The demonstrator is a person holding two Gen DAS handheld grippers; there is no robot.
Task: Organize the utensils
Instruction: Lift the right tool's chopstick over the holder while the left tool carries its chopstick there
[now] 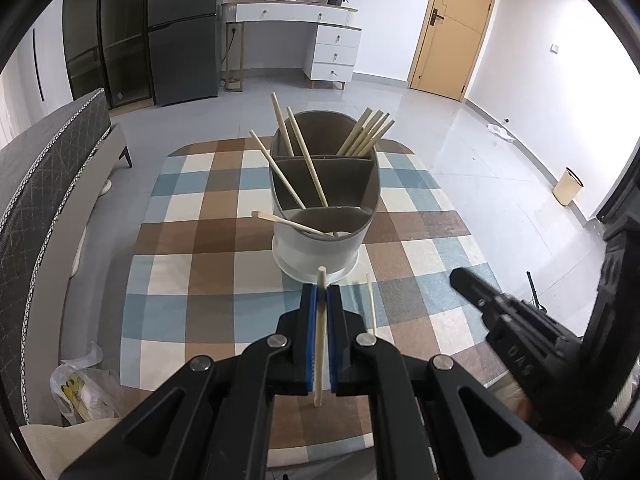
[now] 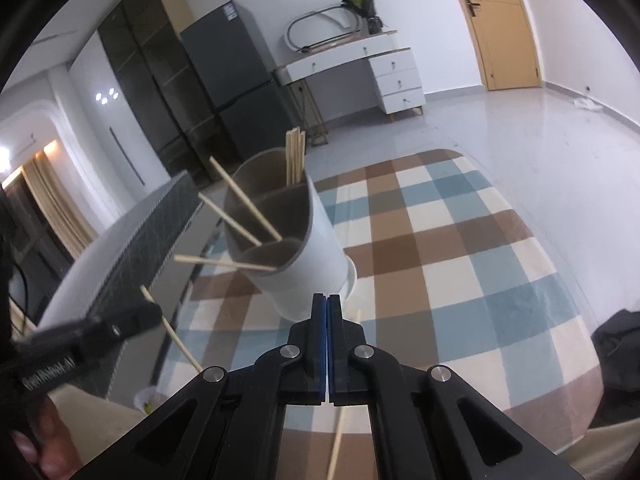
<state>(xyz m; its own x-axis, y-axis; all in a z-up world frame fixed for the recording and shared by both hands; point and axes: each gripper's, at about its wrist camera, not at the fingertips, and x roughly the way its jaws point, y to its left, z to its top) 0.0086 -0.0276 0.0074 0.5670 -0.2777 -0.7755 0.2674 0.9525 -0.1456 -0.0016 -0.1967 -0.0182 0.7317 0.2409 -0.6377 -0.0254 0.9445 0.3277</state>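
In the left wrist view, a crumpled clear plastic bag (image 1: 82, 388) lies at the lower left, below a grey quilted sofa edge (image 1: 48, 168). At the centre, a white oval utensil holder with grey inner dividers (image 1: 324, 216) stands on the table with a brown, blue and cream checked cloth (image 1: 420, 272). Pale wooden chopsticks (image 1: 366, 134) lean out of its compartments, most bunched in the upper right one. Below it, the left gripper (image 1: 321, 294) is clenched on a single pale wooden chopstick (image 1: 319, 344), which runs upright between the blue pads. Just right of it, a second loose chopstick (image 1: 370, 304) lies on the cloth. At the lower right the right gripper (image 1: 464, 280) reaches in.

In the right wrist view, the left gripper (image 2: 148, 314) crosses the lower left, its chopstick (image 2: 182, 346) slanting down beneath it. The holder (image 2: 304, 248) stands at centre left. The right gripper (image 2: 327, 300) at lower centre has its blue pads pressed together with nothing between them; the loose chopstick (image 2: 336, 446) lies underneath it.
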